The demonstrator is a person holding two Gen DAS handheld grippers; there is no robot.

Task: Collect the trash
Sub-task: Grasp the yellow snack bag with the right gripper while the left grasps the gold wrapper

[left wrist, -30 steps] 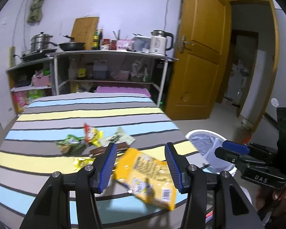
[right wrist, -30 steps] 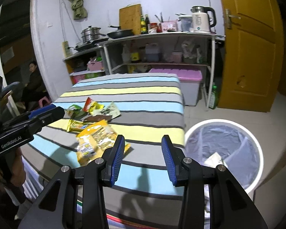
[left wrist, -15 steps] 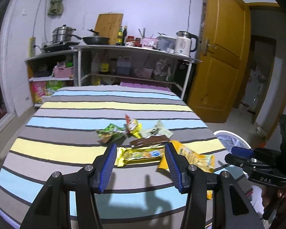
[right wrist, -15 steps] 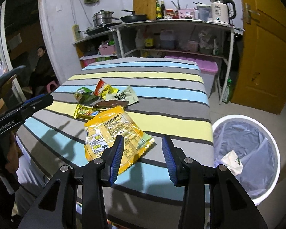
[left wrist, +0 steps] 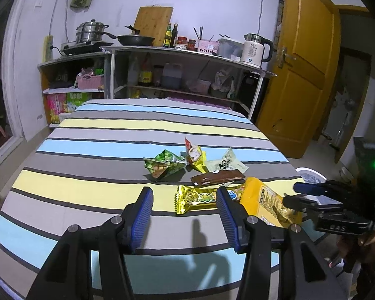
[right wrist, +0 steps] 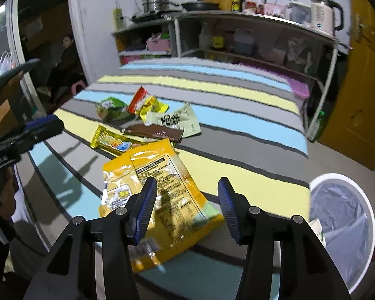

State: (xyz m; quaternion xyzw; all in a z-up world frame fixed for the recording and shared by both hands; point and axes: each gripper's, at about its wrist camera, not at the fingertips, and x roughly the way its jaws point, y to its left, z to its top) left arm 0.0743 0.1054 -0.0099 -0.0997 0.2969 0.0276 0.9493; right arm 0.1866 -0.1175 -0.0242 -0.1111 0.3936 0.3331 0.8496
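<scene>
Several snack wrappers lie on the striped table (left wrist: 92,135): a large yellow bag (right wrist: 150,182), a yellow bar wrapper (left wrist: 195,198), a brown wrapper (left wrist: 217,178), a green bag (left wrist: 163,163), a red-yellow wrapper (left wrist: 193,153) and a pale green packet (left wrist: 225,162). My left gripper (left wrist: 185,215) is open and empty above the table's near side, left of the yellow bar wrapper. My right gripper (right wrist: 186,207) is open, low over the large yellow bag (left wrist: 267,203), which lies between its fingers. The white bin with a grey liner (right wrist: 342,225) stands on the floor to the right.
A metal shelf unit (left wrist: 182,75) with pots, bottles and a kettle (left wrist: 255,48) stands behind the table. A yellow door (left wrist: 305,80) is at the right. A person (right wrist: 65,60) sits at the far left. The bin holds a paper scrap (right wrist: 316,227).
My left gripper has swung left, away from the large yellow bag. My right gripper has come down and closer to that bag, which now lies between its fingers.
</scene>
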